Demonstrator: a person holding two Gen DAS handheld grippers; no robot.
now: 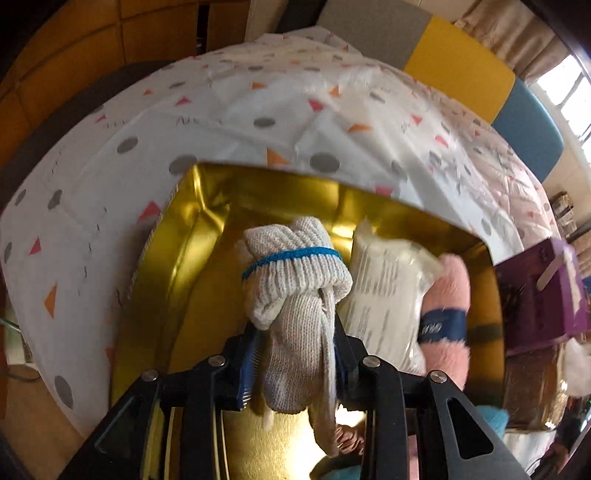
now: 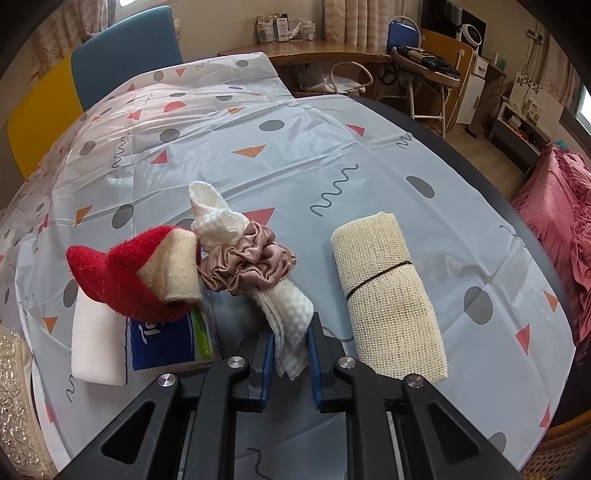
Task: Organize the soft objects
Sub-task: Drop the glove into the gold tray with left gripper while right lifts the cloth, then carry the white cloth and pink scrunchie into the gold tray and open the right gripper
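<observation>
Left wrist: one glove bundle [image 1: 295, 295] in left gripper [image 1: 295, 365], over one gold box [image 1: 207, 236].

Tablecloth [image 2: 332, 155]: white, grey dots, orange and red triangles, covers table | chairs: blue [image 2: 125, 48] at 11 o'clock, yellow [image 2: 37, 122] at 9 o'clock, both behind table | folding chair [image 2: 424, 88] at 1 o'clock | pink bedding [image 2: 554, 206] at 3 o'clock | white fan [image 2: 469, 35] at 1 o'clock
</observation>
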